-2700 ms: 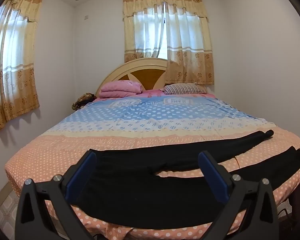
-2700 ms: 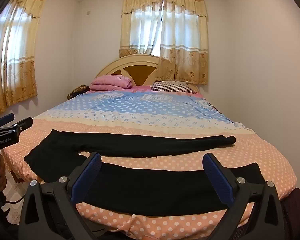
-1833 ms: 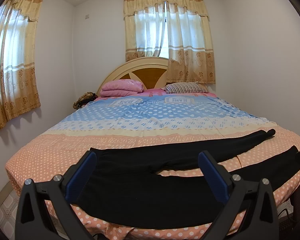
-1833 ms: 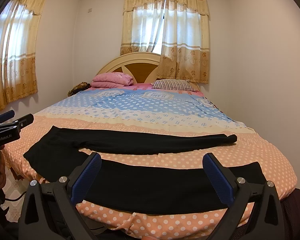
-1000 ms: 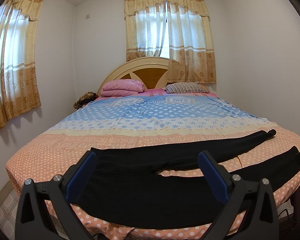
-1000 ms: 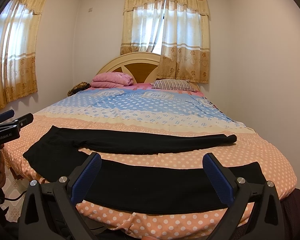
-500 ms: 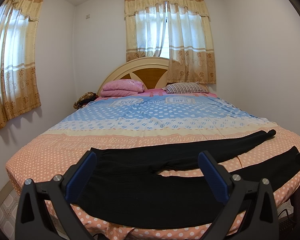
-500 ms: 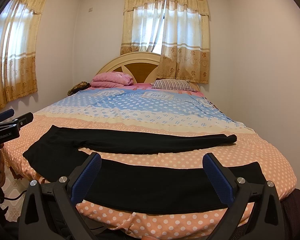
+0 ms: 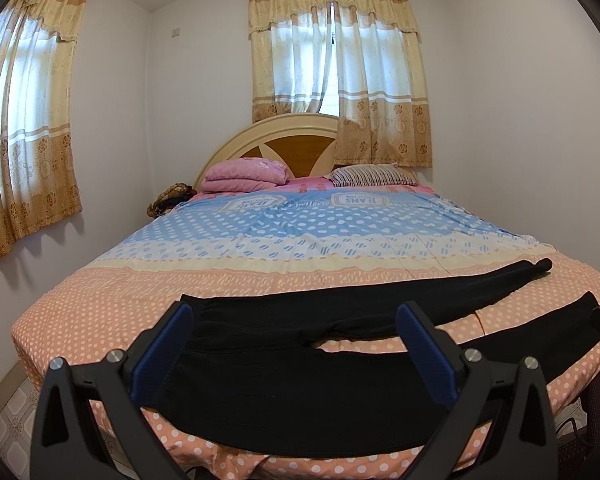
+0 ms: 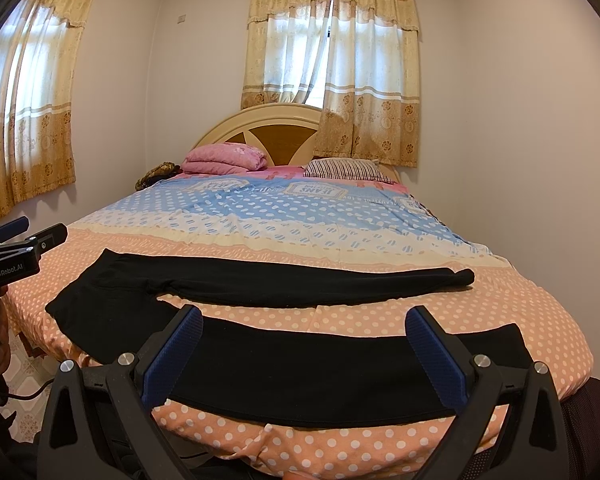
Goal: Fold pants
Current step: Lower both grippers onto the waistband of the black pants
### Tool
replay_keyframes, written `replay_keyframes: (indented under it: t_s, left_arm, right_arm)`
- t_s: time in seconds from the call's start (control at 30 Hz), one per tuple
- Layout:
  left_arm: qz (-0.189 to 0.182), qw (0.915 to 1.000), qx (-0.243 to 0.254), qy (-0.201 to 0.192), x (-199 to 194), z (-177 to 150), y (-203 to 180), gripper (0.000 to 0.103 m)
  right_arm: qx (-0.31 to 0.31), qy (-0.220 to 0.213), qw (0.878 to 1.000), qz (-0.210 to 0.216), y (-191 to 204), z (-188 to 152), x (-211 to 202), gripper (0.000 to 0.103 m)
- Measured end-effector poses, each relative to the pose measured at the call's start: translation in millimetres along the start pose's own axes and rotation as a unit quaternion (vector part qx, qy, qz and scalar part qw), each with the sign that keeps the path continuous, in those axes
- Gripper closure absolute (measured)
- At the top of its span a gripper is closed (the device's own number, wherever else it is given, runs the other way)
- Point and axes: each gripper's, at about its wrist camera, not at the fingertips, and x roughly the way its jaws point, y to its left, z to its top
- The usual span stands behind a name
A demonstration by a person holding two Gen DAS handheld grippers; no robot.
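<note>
Black pants (image 9: pixel 284 396) lie flat across the foot of the bed, waist at the left, both legs running to the right and spread apart. In the right wrist view the pants (image 10: pixel 300 372) show the near leg in front and the far leg behind. My left gripper (image 9: pixel 296 340) is open and empty, held in front of the waist end, apart from the cloth. My right gripper (image 10: pixel 304 344) is open and empty, in front of the near leg. The left gripper (image 10: pixel 20 236) also shows at the left edge of the right wrist view.
The bed (image 9: pixel 112 312) has a polka-dot cover, peach near me and blue farther back. A pink folded blanket (image 9: pixel 244 176) and a striped pillow (image 9: pixel 364 176) lie by the wooden headboard. Walls stand close on the left and right. Tiled floor (image 9: pixel 8 432) shows at the lower left.
</note>
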Motion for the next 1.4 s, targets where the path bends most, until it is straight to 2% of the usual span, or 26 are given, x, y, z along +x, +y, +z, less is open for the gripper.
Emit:
replay_keyframes:
  t_s: [0.5,0.63,0.7,0.83,0.97,1.03,1.13,1.2,1.27,1.4]
  left_arm:
    - [-0.002,0.9999,-0.002,0.010,5.1,-5.7,4.1,0.000]
    - [-0.002,0.9999,0.001,0.013,19.7,-5.9,9.2,0.000]
    - [0.011,0.9998,0.006,0.015,38.1,-2.9,20.0,0.000]
    - [0.030,0.9970,-0.025,0.067,97.4,2.5,72.1,0.000]
    - [0.093,0.9912,0.019,0.093,149.9,4.4,120.4,0.000]
    - [0.103,0.9886,0.026,0.106,173.2,4.1,143.0,0.000]
    - [0.103,0.9826,0.016,0.153,214.2,2.9,173.0,0.000]
    - [0.085,0.9806,-0.009,0.177,234.6,-1.0,189.0,0.003]
    - [0.058,0.9764,-0.032,0.205,259.5,-7.1,199.9,0.019]
    - [0.025,0.9677,-0.052,0.245,293.3,-23.5,198.5,0.030]
  right_arm:
    - [-0.003,0.006,1.000,-0.001,-0.7,-4.9,4.2,0.001]
    - [-0.006,0.008,1.000,-0.006,-2.3,-5.6,12.2,0.001]
    - [-0.002,0.009,1.000,-0.011,-7.4,-7.4,17.9,0.001]
    - [0.011,0.016,1.000,-0.003,-22.9,-13.4,32.2,0.001]
    - [0.030,0.037,0.999,-0.001,-43.3,-21.6,55.3,0.001]
    - [0.040,0.047,0.998,-0.001,-53.2,-23.0,66.1,0.001]
    - [0.050,0.063,0.997,-0.010,-71.0,-20.7,87.3,0.001]
    - [0.053,0.074,0.996,-0.019,-82.1,-16.2,102.7,0.001]
    - [0.054,0.085,0.995,-0.029,-94.1,-9.9,116.7,0.001]
    - [0.056,0.103,0.992,-0.045,-118.8,0.9,139.9,0.001]
